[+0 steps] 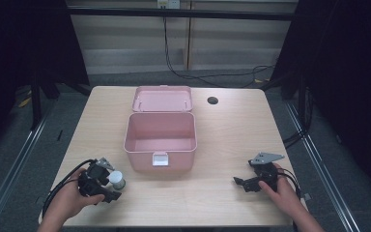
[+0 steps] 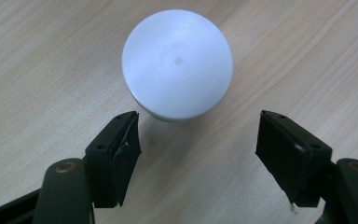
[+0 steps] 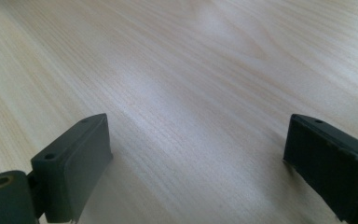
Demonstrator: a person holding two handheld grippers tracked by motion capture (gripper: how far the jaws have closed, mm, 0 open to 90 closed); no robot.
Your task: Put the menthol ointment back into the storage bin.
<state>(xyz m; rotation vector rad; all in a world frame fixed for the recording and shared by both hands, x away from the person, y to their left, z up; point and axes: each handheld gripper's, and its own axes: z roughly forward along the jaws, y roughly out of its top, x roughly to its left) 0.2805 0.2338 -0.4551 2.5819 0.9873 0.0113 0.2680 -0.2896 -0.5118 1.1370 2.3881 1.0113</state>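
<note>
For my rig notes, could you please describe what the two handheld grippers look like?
Both are black, each with two blocky jaws faced with flat pads. The right gripper carries a grey three-cornered plate; the left gripper has one too. A black cable trails from each.

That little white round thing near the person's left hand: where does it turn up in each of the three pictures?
High view: the white cylinder stands on the table at lower left, at the left gripper, in front of the pink box.
Left gripper view: its round top sits upper centre, just beyond the open jaws.
Right gripper view: not in it.
Shared landmark: the light wooden table.
</note>
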